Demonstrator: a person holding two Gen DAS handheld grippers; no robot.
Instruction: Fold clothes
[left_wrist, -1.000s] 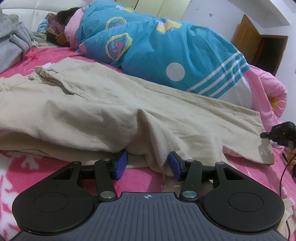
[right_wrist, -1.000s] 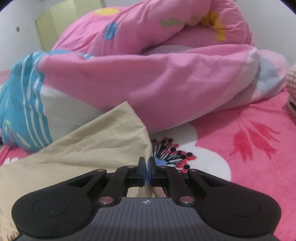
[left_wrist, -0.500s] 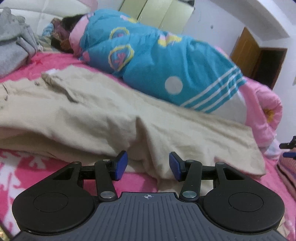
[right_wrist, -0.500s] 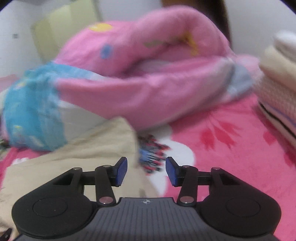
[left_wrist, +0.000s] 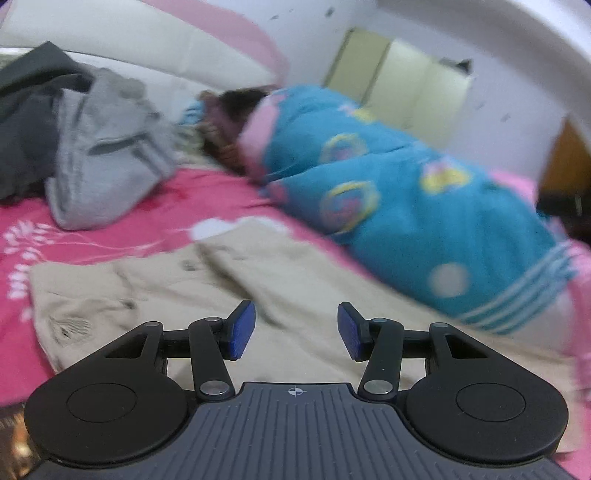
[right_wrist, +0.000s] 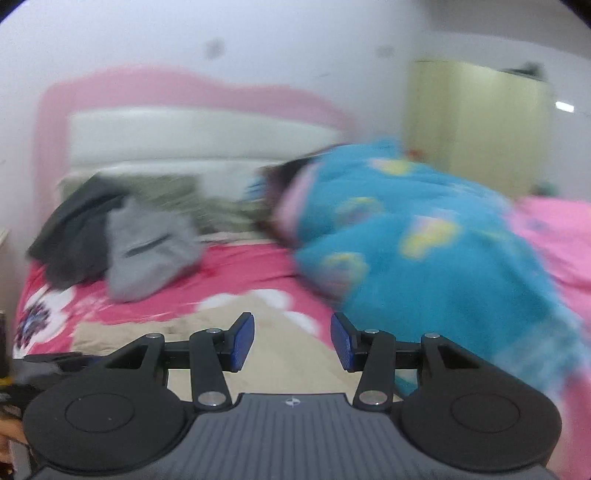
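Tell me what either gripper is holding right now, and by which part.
Nothing. The left gripper and right gripper both have open fingers with only air between them, above the beige trousers.

Bed (left_wrist: 155, 206) with pink floral cover.
Beige trousers (left_wrist: 295, 280) lie ahead of the claw; grey garments (left_wrist: 107, 155) beyond-left, blue quilt (left_wrist: 424, 206) right.

Beige trousers (left_wrist: 303, 295) lie on a hot-pink bedsheet (left_wrist: 110, 229) with white flowers; at two o'clock, a turquoise quilt (left_wrist: 424, 206) with yellow-pink motifs, white stripes; at ten o'clock, grey clothes (left_wrist: 107, 155).
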